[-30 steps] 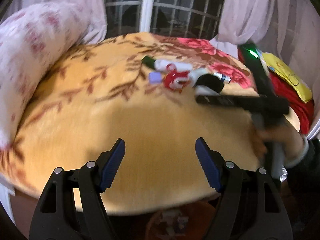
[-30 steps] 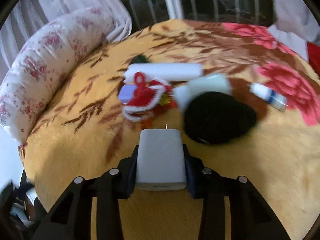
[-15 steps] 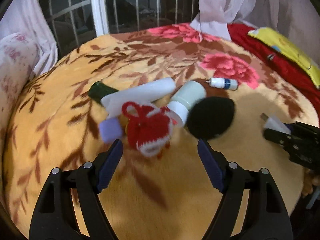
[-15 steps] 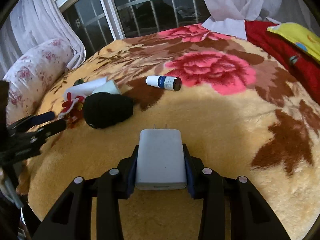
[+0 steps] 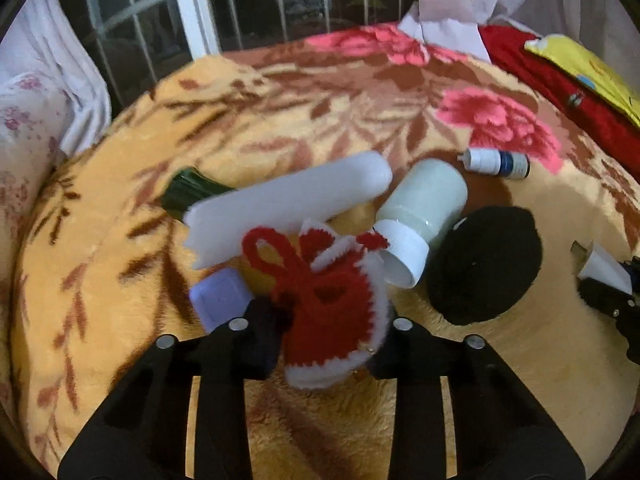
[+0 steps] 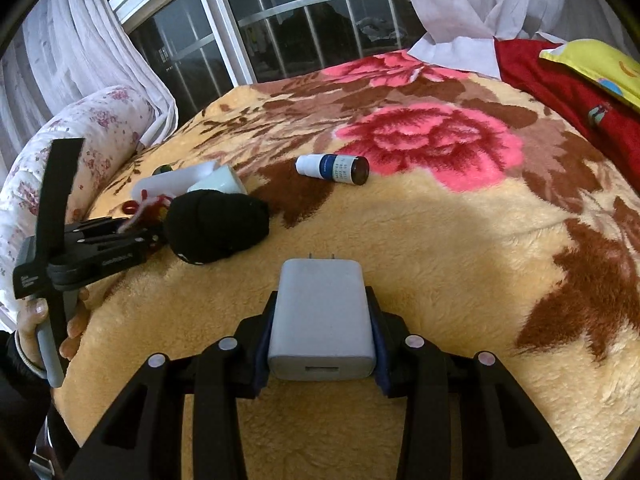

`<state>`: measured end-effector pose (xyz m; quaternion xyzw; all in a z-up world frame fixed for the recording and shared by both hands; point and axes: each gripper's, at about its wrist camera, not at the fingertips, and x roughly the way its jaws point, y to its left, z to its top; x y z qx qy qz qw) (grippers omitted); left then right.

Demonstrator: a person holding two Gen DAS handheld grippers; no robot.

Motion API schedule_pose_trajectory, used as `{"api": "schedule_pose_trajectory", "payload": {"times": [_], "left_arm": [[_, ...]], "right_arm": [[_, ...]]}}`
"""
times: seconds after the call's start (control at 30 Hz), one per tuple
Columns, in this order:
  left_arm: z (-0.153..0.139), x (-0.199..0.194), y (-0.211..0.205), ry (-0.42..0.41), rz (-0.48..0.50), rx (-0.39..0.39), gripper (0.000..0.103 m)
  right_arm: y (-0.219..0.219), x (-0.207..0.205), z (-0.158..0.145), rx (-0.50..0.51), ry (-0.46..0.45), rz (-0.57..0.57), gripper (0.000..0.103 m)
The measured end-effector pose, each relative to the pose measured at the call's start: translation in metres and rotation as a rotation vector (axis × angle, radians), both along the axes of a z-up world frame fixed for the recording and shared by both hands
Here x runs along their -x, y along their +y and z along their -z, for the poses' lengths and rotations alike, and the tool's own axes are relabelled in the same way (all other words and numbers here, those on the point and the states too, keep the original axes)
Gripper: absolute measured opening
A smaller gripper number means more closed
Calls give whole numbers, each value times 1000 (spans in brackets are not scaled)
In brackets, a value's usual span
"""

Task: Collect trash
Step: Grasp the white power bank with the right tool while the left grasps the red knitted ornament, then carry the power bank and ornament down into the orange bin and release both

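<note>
Trash lies clustered on the blanket [image 5: 132, 184], and my left gripper [image 5: 324, 316] is closing on one piece of it — a red-and-white knitted pouch [image 5: 328, 312], low centre of the left view, with the jaws pressing its sides. Just left of the pouch sits a small lilac box [image 5: 220, 298]. Above it a white tube [image 5: 288, 200] runs diagonally, its far end beside a dark green thing [image 5: 188, 192]. To the right a pale bottle [image 5: 424, 212] lies on its side, white cap toward me, touching a black knit lump [image 5: 484, 264]. Further upper right, apart from the rest, a small dropper bottle [image 5: 496, 162] lies flat.

My right gripper [image 6: 322, 344] holds a grey charger [image 6: 322, 320] narrow between its pads, prongs pointing away, bottom centre of the right view. The same dropper bottle [image 6: 332, 168] lies above it — the black lump [image 6: 216, 222] to the left, where my left hand [image 6: 32, 328] grips its handle at the frame's edge.
</note>
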<state>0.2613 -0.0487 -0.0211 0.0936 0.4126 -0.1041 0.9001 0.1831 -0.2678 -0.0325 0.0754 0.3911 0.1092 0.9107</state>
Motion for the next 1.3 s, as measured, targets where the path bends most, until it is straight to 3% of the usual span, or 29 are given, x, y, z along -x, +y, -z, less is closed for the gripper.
{"api": "schedule_pose_trajectory", "payload": {"times": [0.1,0.23,0.37,0.6,0.77,1.07,1.3], "left_arm": [[-17,18,8,-71,-18,56,29],[-37,63,25,-100,-37,169,29],[-41,124,39,-109,-94,191,29],[-24,221,63,-76,-153,231,29],[4,259,58,-15,-139,222,29],[33,294,45,53,-87,215,30],[43,313,46,83,-72,213,30]], "right_arm": [[-1,1,1,2,-8,0,39],[-1,1,1,4,-12,2,39],[1,3,0,17,-21,9,39],[5,10,-5,66,-36,39,39],[12,31,-18,51,-45,40,39],[55,130,-55,46,-117,-95,39],[90,210,-31,40,-64,-226,39]]}}
